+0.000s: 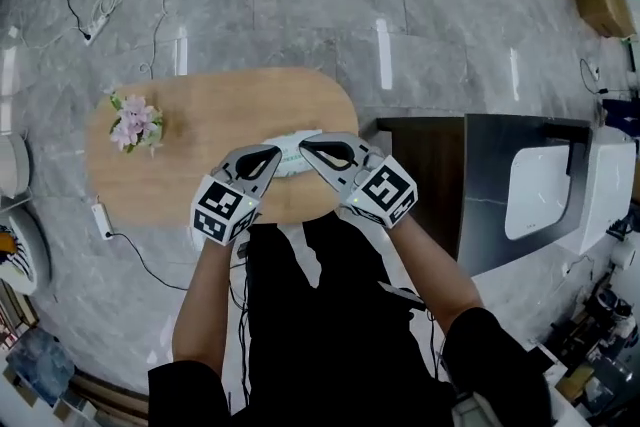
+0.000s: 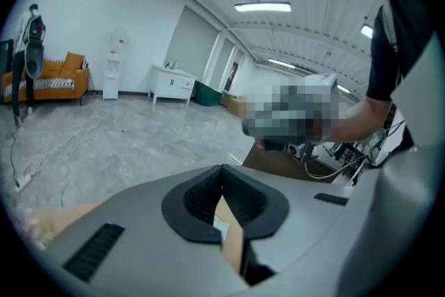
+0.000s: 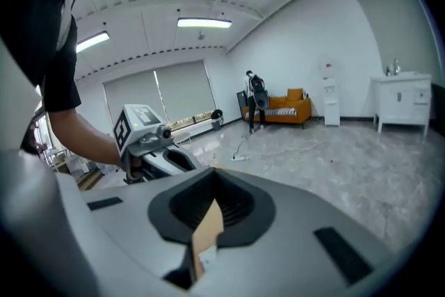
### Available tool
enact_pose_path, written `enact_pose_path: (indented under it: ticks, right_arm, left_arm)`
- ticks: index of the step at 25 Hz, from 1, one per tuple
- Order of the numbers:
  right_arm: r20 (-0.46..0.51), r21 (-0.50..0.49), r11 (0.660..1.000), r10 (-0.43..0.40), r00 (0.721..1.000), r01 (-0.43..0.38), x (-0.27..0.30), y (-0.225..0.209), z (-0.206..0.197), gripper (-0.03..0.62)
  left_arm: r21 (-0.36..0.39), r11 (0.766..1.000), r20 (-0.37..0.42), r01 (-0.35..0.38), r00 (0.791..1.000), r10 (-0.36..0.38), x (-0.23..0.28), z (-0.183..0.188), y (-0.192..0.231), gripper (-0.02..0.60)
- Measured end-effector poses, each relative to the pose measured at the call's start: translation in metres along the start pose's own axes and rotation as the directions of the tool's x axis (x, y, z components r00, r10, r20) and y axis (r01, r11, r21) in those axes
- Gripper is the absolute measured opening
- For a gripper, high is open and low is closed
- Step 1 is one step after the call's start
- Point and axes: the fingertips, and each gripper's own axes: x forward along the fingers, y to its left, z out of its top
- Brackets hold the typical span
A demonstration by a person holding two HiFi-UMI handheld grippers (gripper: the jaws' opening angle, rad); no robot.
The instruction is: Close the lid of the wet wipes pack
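Note:
The white wet wipes pack (image 1: 292, 155) lies on the oval wooden table (image 1: 200, 125), near its front edge, mostly hidden by both grippers. My left gripper (image 1: 274, 153) comes in from the left and my right gripper (image 1: 306, 147) from the right, and their tips nearly meet over the pack. Each has its jaws shut tip to tip, holding nothing. In the left gripper view the left gripper (image 2: 222, 172) shows a sliver of table and white pack below the joined tips. The right gripper (image 3: 211, 176) shows the same, with the left gripper (image 3: 149, 135) just beyond. The lid is hidden.
A small pink flower bunch (image 1: 134, 123) stands at the table's left end. A dark cabinet (image 1: 430, 175) and a white sink unit (image 1: 560, 185) stand to the right. Cables and a power strip (image 1: 100, 219) lie on the grey stone floor.

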Motion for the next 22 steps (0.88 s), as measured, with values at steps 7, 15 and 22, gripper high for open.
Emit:
enact_pose_path:
  ticks: [7, 15, 22]
  right_arm:
    - [0.263, -0.147, 0.989, 0.043, 0.964, -0.004, -0.097, 0.035, 0.165, 0.011]
    - [0.430, -0.235, 0.965, 0.212, 0.877, -0.118, -0.190, 0.091, 0.242, 0.011]
    - [0.507, -0.223, 0.962, 0.253, 0.824, -0.158, -0.229, 0.120, 0.239, 0.011]
  left_arm:
    - [0.078, 0.994, 0.143, -0.077, 0.988, 0.066, -0.097, 0.122, -0.041, 0.015]
    - [0.037, 0.998, 0.375, -0.047, 0.927, 0.030, -0.193, 0.203, -0.112, 0.015]
    - [0.078, 0.997, 0.479, 0.030, 0.875, -0.064, -0.234, 0.212, -0.156, 0.015]
